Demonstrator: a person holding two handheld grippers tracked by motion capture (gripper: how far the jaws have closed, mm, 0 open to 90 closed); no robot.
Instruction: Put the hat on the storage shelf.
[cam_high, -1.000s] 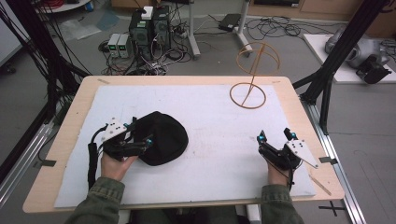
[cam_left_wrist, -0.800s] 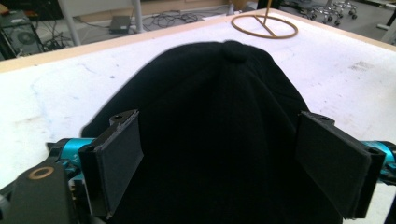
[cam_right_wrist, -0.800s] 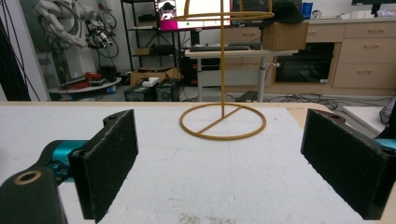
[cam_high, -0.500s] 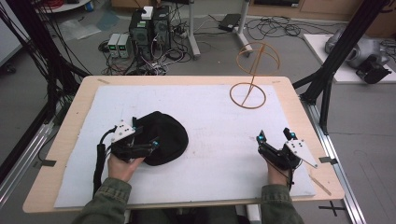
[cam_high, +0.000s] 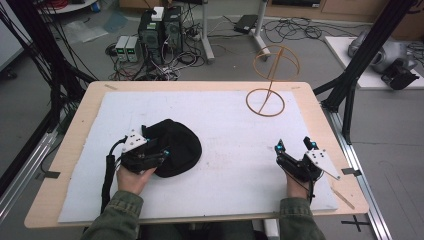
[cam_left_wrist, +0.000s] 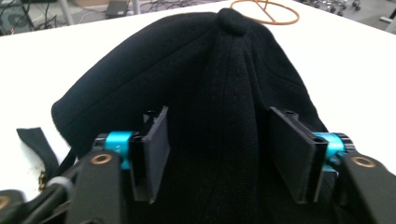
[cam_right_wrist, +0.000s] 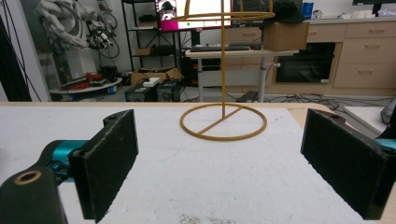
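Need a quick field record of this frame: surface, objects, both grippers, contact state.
surface: wooden table covered by a white mat
object 1: black knitted cap, lying on the mat at the person's left
object 2: yellow wire stand with ring base and upper hoop, upright at the far right of the mat
left gripper: open, jaws astride the cap's near edge, not closed on it
right gripper: open, nothing between the jaws, pointed toward the stand
contact: cap and stand well apart
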